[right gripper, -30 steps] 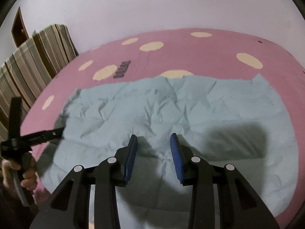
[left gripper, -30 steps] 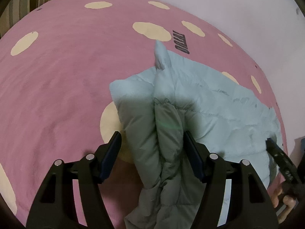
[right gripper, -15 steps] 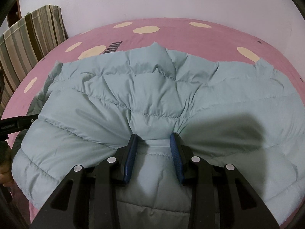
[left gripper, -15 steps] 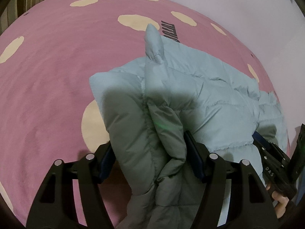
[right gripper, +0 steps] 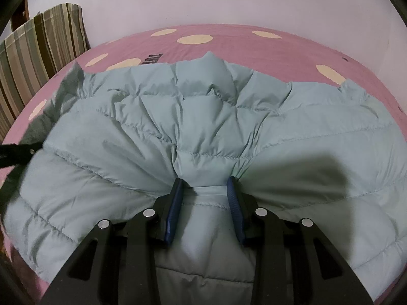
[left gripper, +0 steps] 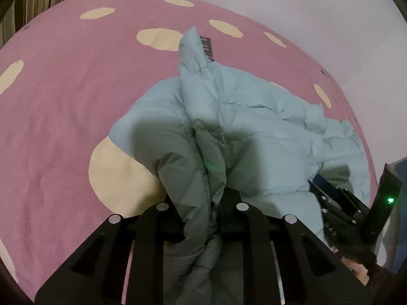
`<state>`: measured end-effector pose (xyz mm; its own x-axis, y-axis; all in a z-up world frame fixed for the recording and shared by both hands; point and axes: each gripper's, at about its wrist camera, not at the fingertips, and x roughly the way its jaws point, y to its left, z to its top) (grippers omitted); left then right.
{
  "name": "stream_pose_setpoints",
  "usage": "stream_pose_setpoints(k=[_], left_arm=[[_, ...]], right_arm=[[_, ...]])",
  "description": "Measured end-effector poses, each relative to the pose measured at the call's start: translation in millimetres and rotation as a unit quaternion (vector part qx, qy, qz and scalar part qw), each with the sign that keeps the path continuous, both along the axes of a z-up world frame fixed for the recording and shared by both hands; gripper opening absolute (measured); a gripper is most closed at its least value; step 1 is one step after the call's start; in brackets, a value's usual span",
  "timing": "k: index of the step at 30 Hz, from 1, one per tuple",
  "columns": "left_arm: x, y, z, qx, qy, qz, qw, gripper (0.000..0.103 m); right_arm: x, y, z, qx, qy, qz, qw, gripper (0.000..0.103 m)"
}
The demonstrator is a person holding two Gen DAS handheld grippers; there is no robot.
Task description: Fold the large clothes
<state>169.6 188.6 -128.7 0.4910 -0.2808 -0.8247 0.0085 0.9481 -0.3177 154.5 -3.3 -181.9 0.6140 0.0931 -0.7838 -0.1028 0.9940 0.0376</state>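
left gripper (left gripper: 203,211) closing, pinching pale blue quilted puffer jacket (left gripper: 254,127) edge, lower centre | right gripper (right gripper: 205,200) clamps hem bunch | jacket's long axis spans both

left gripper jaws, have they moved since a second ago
Yes. The left gripper stood wide around the jacket; its jaws are closing, pinching the bunched edge above the cream dot.

A second ago the left gripper (left gripper: 203,211) stood wide around a hanging fold of the pale blue padded jacket (left gripper: 254,117); now its jaws are closing tight on that fold. The right gripper (right gripper: 205,203), earlier above flat fabric, has sunk, and a bunched ridge of jacket sits between its pads.
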Motion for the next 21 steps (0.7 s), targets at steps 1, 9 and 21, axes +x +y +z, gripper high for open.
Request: stream_pose_setpoints(k=[1,9,21], left_arm=[[-1.5,-2.4,3.4,0.002,-0.004,-0.001,1.0,0.017],[-12.7,-33.5,38.3,0.018,-0.032,-0.007,0.9993,0.016],[-21.0,-80.2,71.5,0.044,-0.058,-0.01,0.9973,0.016]], right_arm=[[-0.3,0.2,-0.3,-0.001,-0.001,0.0,1.0,0.037],[-1.4,0.6,-0.2,-0.002,-0.005,0.001,1.0,0.036],[-31.7,-39.9,42.4,-0.02,-0.063,-0.035,0.997,0.048]])
